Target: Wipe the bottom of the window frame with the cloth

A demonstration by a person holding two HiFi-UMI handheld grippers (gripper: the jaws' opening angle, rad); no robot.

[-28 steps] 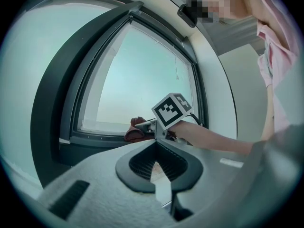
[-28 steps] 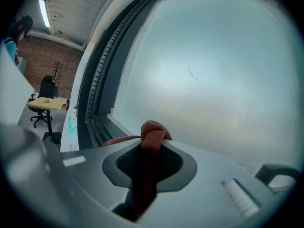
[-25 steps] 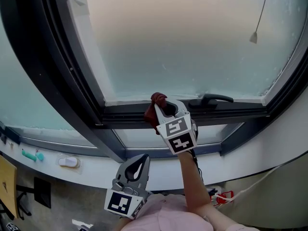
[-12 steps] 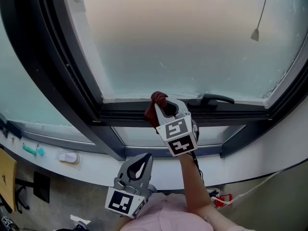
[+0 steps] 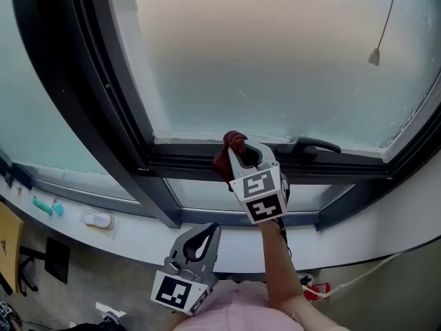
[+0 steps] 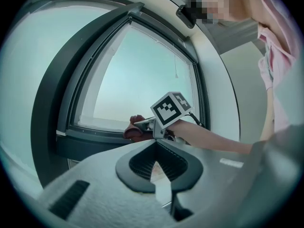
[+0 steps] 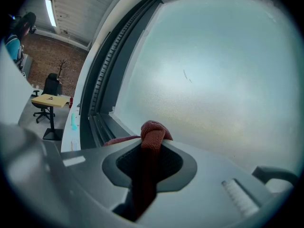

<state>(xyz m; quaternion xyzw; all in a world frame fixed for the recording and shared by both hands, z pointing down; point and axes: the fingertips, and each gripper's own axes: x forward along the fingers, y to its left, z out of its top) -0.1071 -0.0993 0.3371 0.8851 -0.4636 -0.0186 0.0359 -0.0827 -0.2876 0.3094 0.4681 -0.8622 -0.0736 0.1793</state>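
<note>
Window frame (image 5: pixel 186 158) bottom touches cloth (image 5: pixel 232 142) pinched in right gripper (image 5: pixel 240 154); left gripper (image 5: pixel 204 232) closed.

Cloth (image 5: pixel 233 140): we see only its bunched top; the rest sits behind the right gripper (image 5: pixel 242 156). Window handle (image 5: pixel 313 145): its left end is covered by that gripper. Pull cord (image 5: pixel 386 19): cut off at the top edge. Teal item (image 5: pixel 47 206) and white item (image 5: pixel 98 220) on the sill (image 5: pixel 138 236): too small for us to identify.
</note>
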